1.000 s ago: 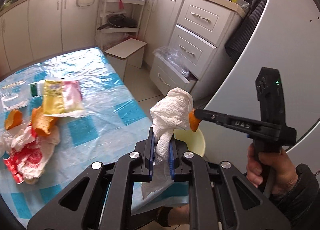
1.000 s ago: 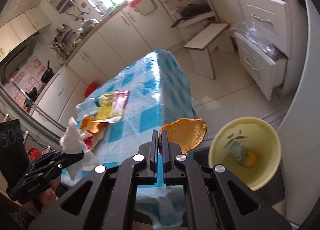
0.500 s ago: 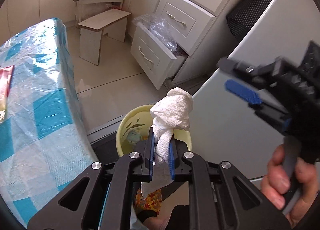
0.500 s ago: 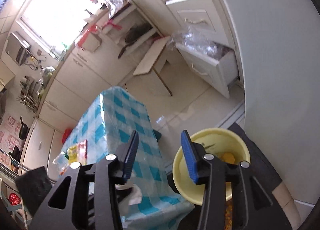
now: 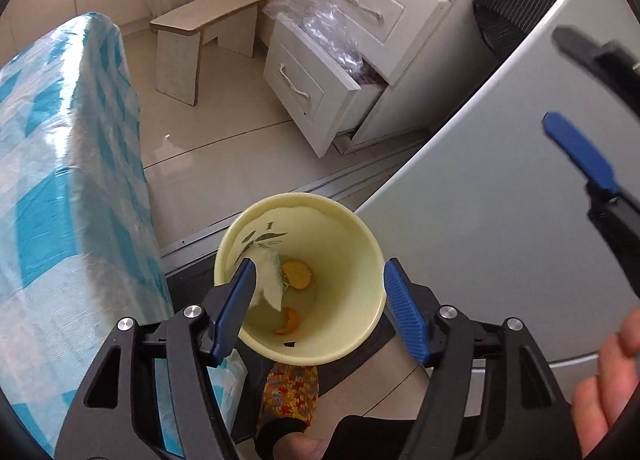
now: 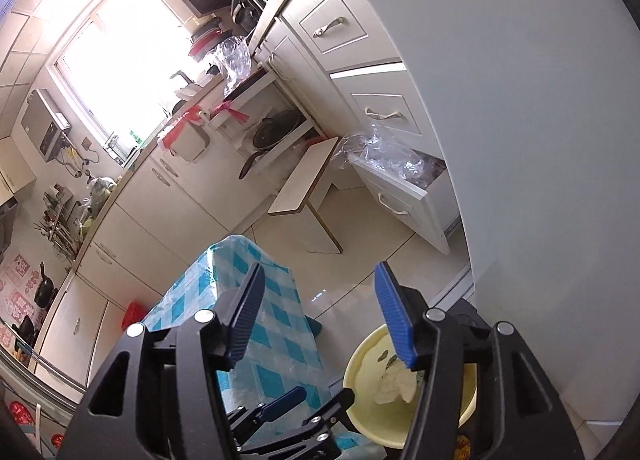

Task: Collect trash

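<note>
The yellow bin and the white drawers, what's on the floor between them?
Nothing: bare beige floor tiles separate the yellow plastic bin from the white drawers, in the left wrist view.

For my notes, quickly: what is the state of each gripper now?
Left gripper: opening, nothing held, above the yellow bin.
Right gripper: opening, empty.

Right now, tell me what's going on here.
A person with a gripper in each hand is dropping trash into a yellow bin on the floor beside the checkered table. The left gripper, above the bin, is opening, a white tissue falling in. The right gripper is opening too, empty.
</note>
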Motion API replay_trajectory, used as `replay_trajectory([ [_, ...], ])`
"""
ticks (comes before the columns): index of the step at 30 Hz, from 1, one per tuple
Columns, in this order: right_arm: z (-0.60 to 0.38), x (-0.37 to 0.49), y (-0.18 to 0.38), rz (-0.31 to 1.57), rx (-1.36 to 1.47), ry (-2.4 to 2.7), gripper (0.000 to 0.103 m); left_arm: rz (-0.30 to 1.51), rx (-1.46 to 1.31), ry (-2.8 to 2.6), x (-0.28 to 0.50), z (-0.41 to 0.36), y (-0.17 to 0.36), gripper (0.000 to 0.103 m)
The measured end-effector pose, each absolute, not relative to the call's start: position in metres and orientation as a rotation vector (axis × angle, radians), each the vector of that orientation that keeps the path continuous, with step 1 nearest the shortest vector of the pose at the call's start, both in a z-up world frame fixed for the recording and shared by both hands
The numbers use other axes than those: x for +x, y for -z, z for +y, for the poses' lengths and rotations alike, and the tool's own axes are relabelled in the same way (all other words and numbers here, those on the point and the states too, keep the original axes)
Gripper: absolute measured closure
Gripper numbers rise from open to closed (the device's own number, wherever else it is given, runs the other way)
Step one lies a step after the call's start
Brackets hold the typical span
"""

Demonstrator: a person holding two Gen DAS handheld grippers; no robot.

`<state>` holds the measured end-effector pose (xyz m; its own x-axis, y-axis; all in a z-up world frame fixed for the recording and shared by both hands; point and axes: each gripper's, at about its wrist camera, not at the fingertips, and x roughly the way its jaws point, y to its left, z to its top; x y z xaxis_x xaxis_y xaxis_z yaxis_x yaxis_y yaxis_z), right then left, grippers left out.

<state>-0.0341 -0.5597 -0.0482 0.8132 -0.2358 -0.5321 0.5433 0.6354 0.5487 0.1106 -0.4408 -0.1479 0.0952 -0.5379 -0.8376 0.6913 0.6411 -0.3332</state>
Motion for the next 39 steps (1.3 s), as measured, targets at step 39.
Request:
replay_trajectory([
  [39, -0.319, 0.035, 0.023, 0.482, 0.174, 0.227, 0.016, 0.801, 0.073, 0.328, 0.090, -0.085, 0.023, 0.012],
])
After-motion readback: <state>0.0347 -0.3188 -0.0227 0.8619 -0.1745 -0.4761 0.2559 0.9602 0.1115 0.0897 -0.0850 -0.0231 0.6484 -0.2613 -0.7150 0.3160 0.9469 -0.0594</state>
